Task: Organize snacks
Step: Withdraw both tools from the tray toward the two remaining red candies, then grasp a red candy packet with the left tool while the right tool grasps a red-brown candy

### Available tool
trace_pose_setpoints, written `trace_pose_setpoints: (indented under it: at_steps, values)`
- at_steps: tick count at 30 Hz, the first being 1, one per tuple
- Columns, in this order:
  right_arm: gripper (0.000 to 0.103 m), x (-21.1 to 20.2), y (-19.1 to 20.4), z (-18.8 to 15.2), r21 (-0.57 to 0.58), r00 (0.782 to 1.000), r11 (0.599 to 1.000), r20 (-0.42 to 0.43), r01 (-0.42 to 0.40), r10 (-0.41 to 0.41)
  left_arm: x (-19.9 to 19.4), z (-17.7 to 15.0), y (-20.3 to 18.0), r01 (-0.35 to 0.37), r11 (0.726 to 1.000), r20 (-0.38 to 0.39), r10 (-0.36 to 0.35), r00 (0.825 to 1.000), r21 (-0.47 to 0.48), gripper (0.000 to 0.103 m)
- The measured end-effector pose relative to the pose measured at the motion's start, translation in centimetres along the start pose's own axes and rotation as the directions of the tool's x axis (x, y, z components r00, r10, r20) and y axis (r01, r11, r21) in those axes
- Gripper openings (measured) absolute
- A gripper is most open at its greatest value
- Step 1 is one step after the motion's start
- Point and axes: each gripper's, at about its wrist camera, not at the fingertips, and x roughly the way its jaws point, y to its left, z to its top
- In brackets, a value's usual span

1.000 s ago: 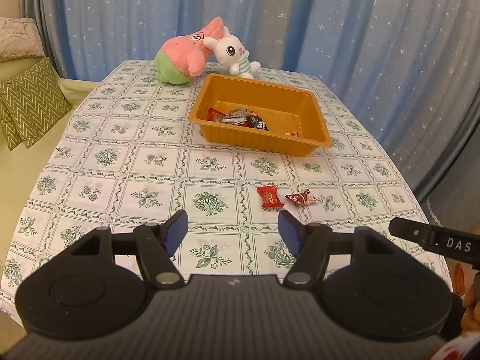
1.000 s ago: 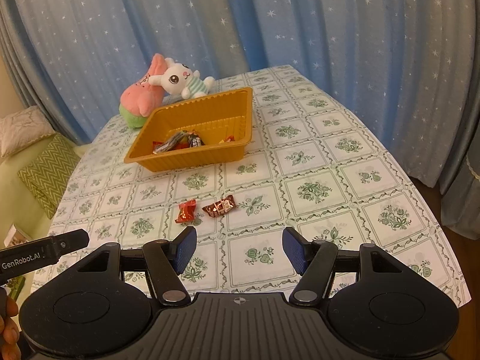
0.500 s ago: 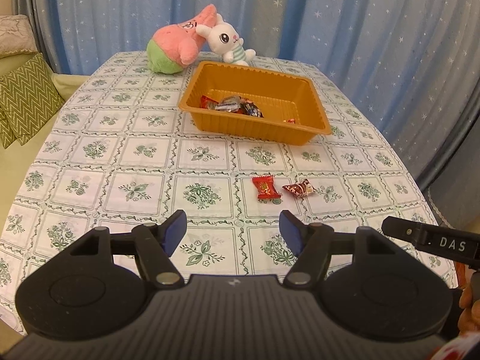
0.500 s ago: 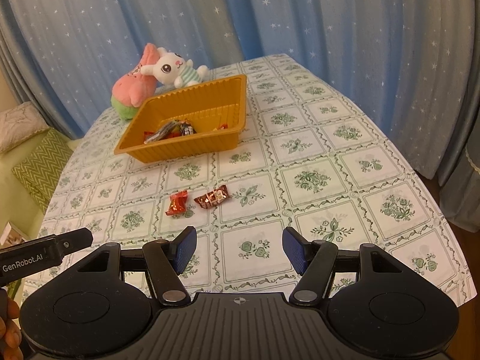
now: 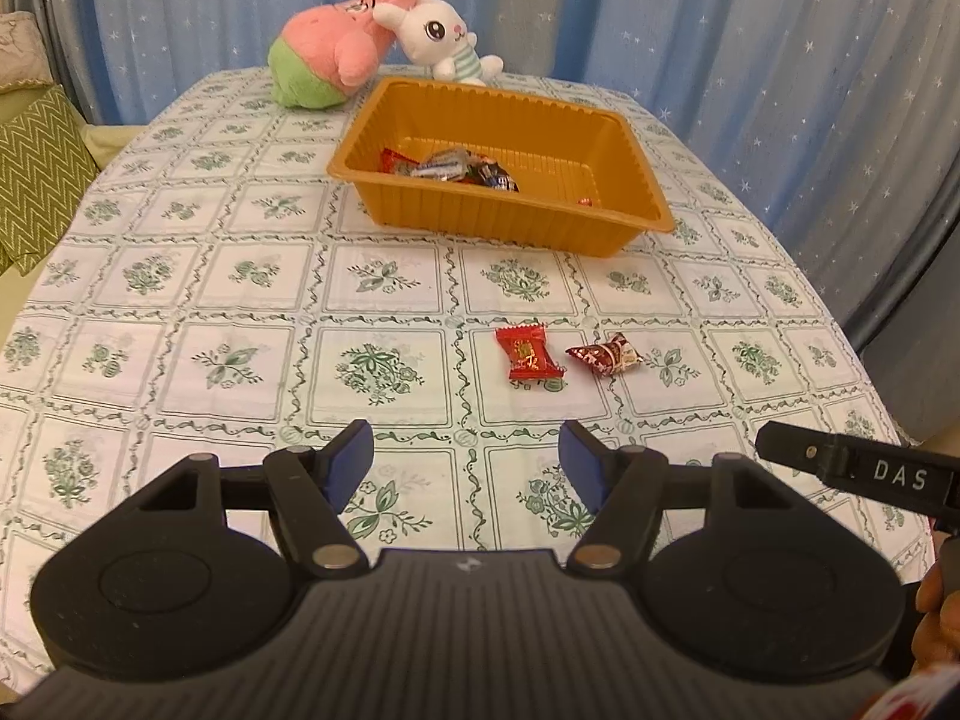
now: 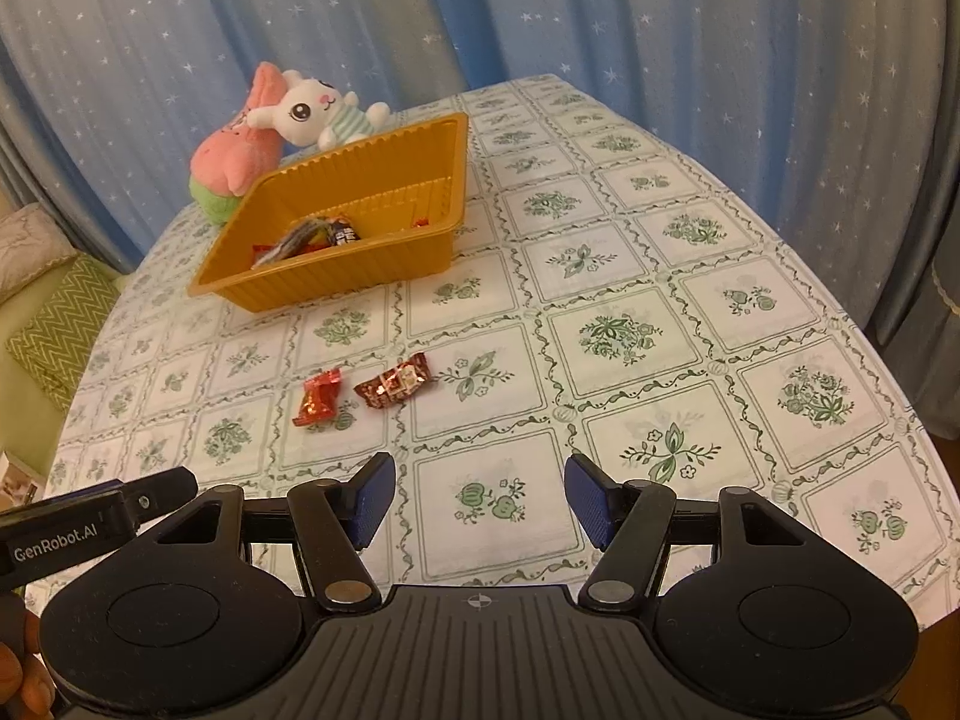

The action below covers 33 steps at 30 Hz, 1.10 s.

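A red candy packet and a dark red wrapped candy lie side by side on the tablecloth, short of an orange tray that holds several wrapped snacks. My left gripper is open and empty, above the table just before the red packet. In the right wrist view the red packet and the dark candy lie ahead and left of my right gripper, which is open and empty. The tray stands beyond them.
A pink and green plush and a white bunny plush lean behind the tray. Blue starred curtains hang around the table. A green zigzag cushion lies to the left. The table's right edge drops off near the right gripper.
Both grippers have moved forward and lower toward the two candies, which now look larger and closer. Both stay open.
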Motion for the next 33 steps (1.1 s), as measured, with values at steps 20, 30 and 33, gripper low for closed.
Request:
trace_pose_setpoints:
  at_steps: [20, 30, 33]
  values:
    - [0.063, 5.4, -1.5, 1.4, 0.054, 1.000, 0.998, -0.011, 0.024, -0.023, 9.2, 3.3, -2.1, 0.096, 0.994, -0.016, -0.096, 0.995, 0.051, 0.040]
    - [0.063, 6.6, -1.2, 1.7, 0.051, 1.000, 0.999, -0.007, 0.020, -0.020, 11.7, 3.1, -3.0, 0.109, 0.980, -0.054, -0.102, 0.993, 0.166, 0.022]
    - [0.063, 7.0, -0.9, 1.7, 0.041, 1.000, 0.999, -0.009, 0.007, -0.007, 11.4, 2.7, -2.7, 0.095, 0.974, -0.046, -0.087, 0.995, 0.203, 0.018]
